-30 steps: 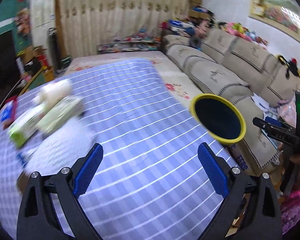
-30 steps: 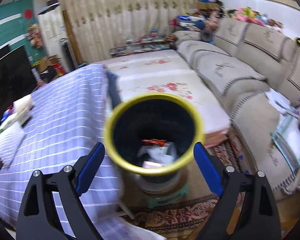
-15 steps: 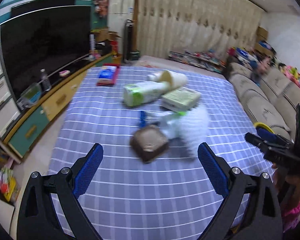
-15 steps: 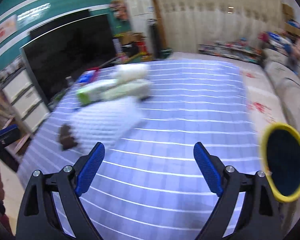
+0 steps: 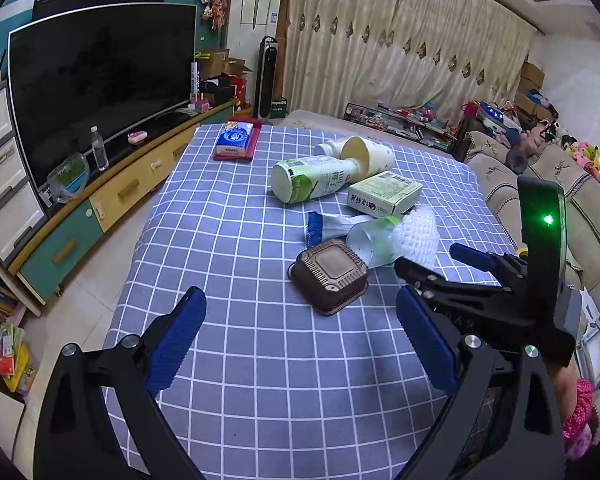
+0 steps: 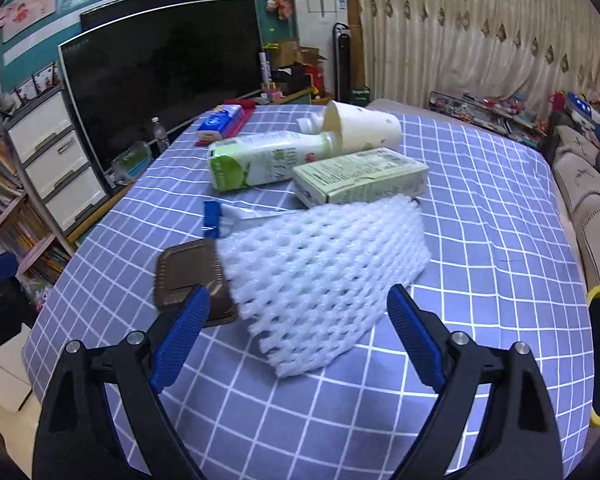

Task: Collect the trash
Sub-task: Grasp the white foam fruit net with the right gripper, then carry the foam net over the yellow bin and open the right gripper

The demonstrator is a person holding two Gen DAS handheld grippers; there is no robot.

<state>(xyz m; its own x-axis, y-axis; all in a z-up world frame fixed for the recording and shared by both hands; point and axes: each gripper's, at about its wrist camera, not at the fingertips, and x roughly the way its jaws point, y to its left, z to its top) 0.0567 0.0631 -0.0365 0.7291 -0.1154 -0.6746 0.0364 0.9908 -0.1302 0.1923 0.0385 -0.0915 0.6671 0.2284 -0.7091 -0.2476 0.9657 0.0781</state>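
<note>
Faintly, blue pack (image 5: 235, 141) reads "Vinda"

A: what's around the table (image 5: 260, 360)? checked blue cloth is all I get.

B: big dark TV (image 5: 100, 92) at 10 o'clock on a teal wall (image 6: 32, 40), sitting on a low teal-and-yellow cabinet (image 5: 100, 208). White drawers (image 5: 0, 184) at 9.

A: and up top?

B: cream curtains (image 5: 400, 52) from 12 to 2, a tall white unit (image 5: 256, 12) at 12. Beige sofa (image 5: 540, 184) at 3, plush toys along its back. Pale tile floor (image 5: 100, 280) at 8.
</note>
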